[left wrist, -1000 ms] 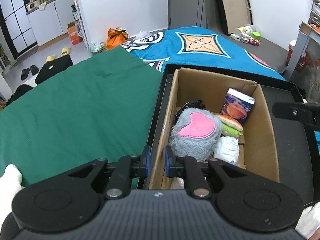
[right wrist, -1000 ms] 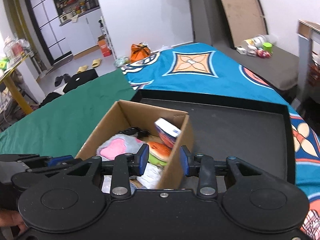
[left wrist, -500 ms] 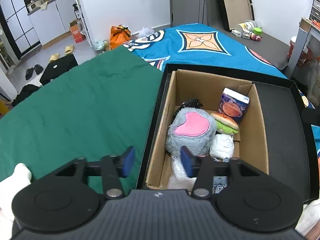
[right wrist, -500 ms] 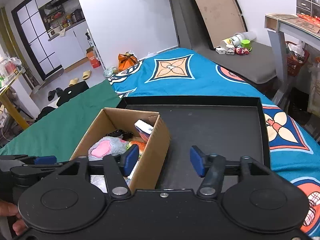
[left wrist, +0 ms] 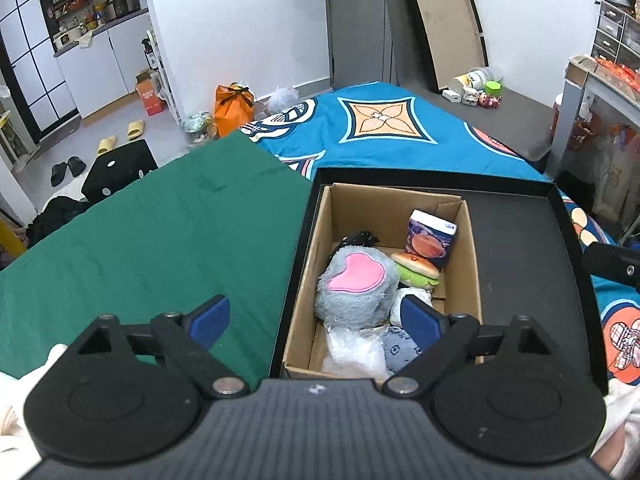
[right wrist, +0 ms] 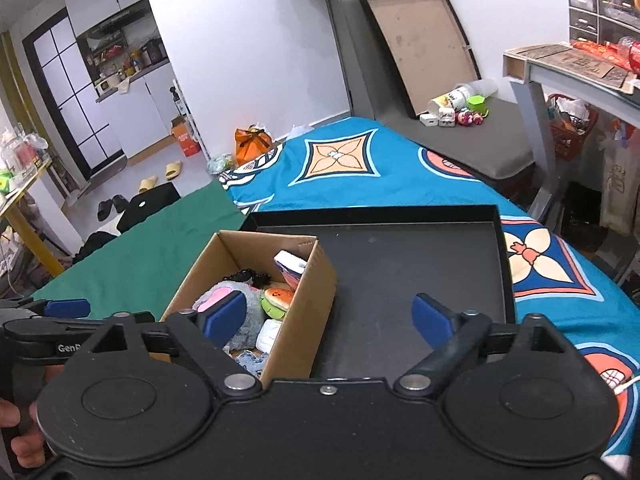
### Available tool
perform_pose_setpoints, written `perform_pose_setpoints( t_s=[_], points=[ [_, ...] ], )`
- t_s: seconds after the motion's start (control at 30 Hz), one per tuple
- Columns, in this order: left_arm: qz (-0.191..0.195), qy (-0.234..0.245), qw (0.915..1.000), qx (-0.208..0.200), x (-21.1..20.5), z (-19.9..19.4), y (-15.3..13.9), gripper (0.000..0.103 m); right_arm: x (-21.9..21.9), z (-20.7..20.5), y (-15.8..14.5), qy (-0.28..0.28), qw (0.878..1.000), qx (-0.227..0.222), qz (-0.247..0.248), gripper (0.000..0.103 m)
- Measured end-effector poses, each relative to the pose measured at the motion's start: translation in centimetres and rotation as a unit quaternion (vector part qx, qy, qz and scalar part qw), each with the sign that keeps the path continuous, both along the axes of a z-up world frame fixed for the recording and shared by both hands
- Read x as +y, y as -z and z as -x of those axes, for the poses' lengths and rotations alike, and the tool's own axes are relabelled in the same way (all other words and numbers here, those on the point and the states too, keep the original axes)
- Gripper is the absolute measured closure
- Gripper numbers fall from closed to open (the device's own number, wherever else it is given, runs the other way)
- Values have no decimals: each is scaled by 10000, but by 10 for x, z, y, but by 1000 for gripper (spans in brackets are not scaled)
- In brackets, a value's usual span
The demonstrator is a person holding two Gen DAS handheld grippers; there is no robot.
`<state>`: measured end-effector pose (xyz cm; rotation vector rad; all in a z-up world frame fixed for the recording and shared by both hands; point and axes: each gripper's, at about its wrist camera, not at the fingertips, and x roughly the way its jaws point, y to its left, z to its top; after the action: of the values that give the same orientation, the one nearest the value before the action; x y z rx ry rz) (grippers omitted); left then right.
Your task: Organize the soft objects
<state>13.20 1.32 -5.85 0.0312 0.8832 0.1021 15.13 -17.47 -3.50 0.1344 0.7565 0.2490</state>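
Since a second ago, both pulled back and up from the cardboard box (left wrist: pixel 384 216), with jaws spread from nearly shut on its side walls to wide apart. Left tongs (left wrist: pixel 316 320) now hover open and empty over the box's near left corner; right tongs (right wrist: pixel 328 316) hover open and empty, straddling the box's right wall (right wrist: pixel 312 312). Box sits in the left part of the black tray (right wrist: pixel 420 264), on the bed, holding the grey plush with pink heart (left wrist: pixel 354 286), burger toy (left wrist: pixel 416 270), purple carton (left wrist: pixel 430 236), white wrapped bundle (left wrist: pixel 408 300), clear bag (left wrist: pixel 352 350) and blue cloth (left wrist: pixel 398 350). Judged: box placed, unpacking not yet begun. Next, probably a reach down for the plush on top, with a gentle pinch. Carton print too small to read; only "GenR…" partly legible on the left tool seen from the right wrist
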Motion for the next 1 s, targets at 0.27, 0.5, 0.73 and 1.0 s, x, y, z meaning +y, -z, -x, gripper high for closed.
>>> perform_pose_setpoints(
  t_s=[0.27, 0.5, 0.73, 1.0],
  points=[
    [110, -15, 9999, -58, -4, 14, -21, 9, -4, 15, -16, -2, 9999, -105, -59, 0],
    [154, 78, 9997, -179, -9, 31, -40, 6, -6, 30, -30, 17, 9997, -244, -86, 0],
    [181, 66, 9994, -301, -9, 47, -56, 6, -7, 49, -40, 46, 9994, -321, -110, 0],
    [174, 209, 9987, -429, -15, 66, -71, 6, -13, 67, -50, 176, 9990, -394, -77, 0]
  ],
)
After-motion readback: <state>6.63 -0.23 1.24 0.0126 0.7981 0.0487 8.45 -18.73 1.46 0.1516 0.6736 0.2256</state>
